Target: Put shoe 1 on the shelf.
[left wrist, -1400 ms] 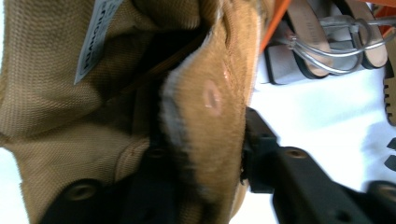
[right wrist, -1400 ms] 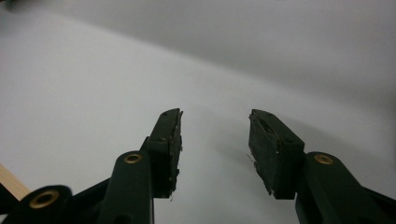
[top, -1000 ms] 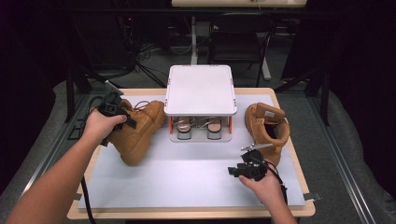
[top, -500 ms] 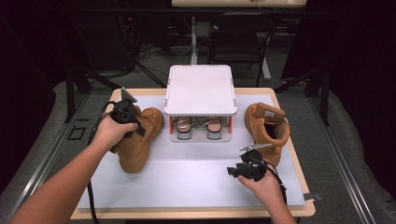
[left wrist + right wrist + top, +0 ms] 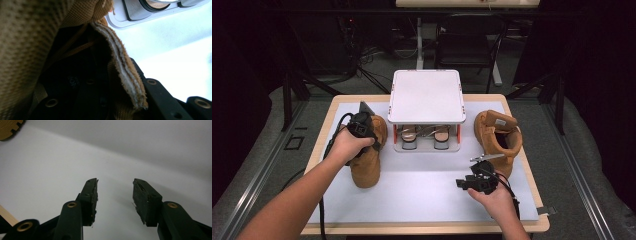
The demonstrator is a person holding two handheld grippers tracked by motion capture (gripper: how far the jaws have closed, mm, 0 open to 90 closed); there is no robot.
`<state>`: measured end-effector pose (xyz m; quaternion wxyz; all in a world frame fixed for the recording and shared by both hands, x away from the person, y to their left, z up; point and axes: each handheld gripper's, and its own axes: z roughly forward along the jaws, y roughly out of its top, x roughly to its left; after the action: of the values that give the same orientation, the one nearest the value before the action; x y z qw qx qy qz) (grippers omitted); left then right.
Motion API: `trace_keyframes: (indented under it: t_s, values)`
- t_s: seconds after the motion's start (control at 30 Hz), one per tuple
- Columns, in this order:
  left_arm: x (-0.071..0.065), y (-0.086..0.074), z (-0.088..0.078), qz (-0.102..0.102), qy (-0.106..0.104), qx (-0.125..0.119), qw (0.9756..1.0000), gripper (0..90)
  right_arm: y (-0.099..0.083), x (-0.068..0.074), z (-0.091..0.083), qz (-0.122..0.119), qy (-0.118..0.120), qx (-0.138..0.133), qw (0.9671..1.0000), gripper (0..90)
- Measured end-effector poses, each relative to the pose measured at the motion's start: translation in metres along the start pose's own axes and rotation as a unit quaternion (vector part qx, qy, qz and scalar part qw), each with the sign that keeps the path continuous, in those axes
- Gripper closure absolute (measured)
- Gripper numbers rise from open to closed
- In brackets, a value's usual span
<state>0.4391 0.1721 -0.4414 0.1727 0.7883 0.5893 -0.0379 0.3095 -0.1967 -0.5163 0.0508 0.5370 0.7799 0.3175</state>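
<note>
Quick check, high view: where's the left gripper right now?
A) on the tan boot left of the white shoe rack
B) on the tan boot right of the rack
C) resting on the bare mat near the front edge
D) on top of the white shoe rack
A: the left gripper sits at the collar of the left tan boot, beside the white shoe rack; its own view shows boot fabric around its jaws.

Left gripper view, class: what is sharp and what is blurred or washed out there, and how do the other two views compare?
Left gripper view: the tan suede boot is very close, its mesh side soft, and the white table mat is overexposed. Right gripper view: the black jaws are sharp over an evenly lit mat. High view: the table is bright and the room around it dark.
</note>
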Motion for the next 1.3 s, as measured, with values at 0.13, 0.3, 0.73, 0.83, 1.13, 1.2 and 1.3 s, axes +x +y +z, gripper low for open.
trace_keyframes:
  t_s: [0.13, 0.3, 0.73, 0.83, 1.13, 1.2, 1.3]
  values:
    - [0.001, 0.000, -0.001, 0.000, -0.001, -0.002, 1.0000, 70.3, 0.000, -0.001, 0.000, 0.001, -0.001, -0.001, 1.0000, 54.6]
    - [-0.005, -0.001, -0.010, 0.011, -0.001, -0.009, 0.9999, 65.7, -0.001, -0.001, 0.002, 0.002, -0.001, 0.000, 1.0000, 54.6]
    - [-0.006, -0.014, -0.058, 0.038, 0.020, -0.028, 0.9987, 60.4, -0.002, -0.002, 0.000, -0.017, -0.018, -0.010, 0.9996, 52.3]
    - [0.003, -0.020, -0.070, 0.036, 0.033, -0.034, 0.9982, 61.5, 0.000, -0.003, -0.003, -0.021, -0.019, -0.013, 0.9995, 50.4]
    - [0.029, -0.032, -0.077, 0.012, 0.047, -0.042, 0.9979, 63.2, 0.005, 0.001, -0.008, -0.016, -0.005, -0.016, 0.9997, 39.4]
    - [0.031, -0.034, -0.075, 0.011, 0.036, -0.045, 0.9982, 63.1, 0.005, 0.001, -0.008, -0.019, -0.001, -0.011, 0.9998, 37.9]
    - [0.030, -0.034, -0.074, 0.013, 0.033, -0.046, 0.9983, 60.3, 0.007, 0.002, -0.010, -0.023, -0.007, 0.002, 0.9997, 42.3]
